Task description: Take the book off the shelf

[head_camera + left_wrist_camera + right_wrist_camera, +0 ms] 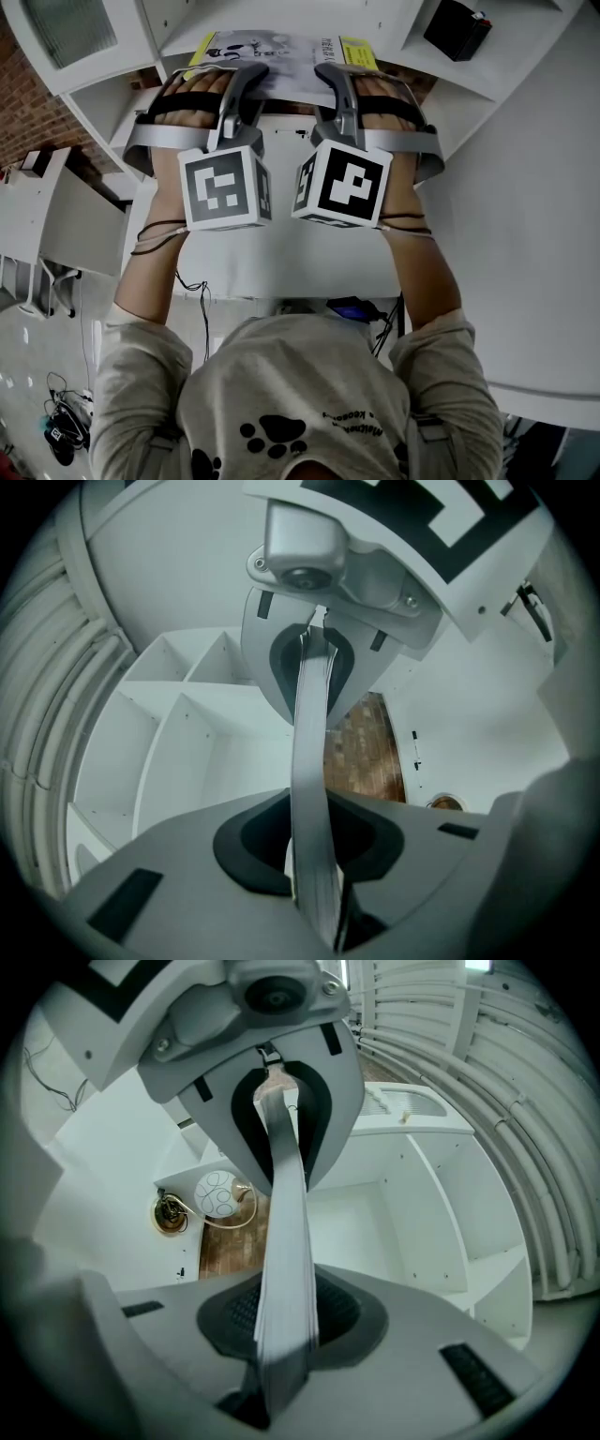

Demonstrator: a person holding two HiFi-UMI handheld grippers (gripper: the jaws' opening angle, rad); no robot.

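The book [281, 52], thin with a white and yellow cover, lies flat in front of the white shelf [112, 89] at the top of the head view. Both grippers grip its near edge side by side. My left gripper [246, 82] is shut on its left half, and my right gripper [335, 82] is shut on its right half. In the left gripper view the book [311, 724] runs edge-on between the two jaws of the left gripper [313, 761], pages pinched. The right gripper view shows the same for the book [284, 1194] and the right gripper [286, 1237].
White shelf compartments [178, 733] stand behind the book. A black box [457, 26] sits on a white surface at the upper right. A brick wall [28, 103] is at the left. Cables [61, 422] lie on the floor. A round lamp [217, 1194] hangs on a brick strip.
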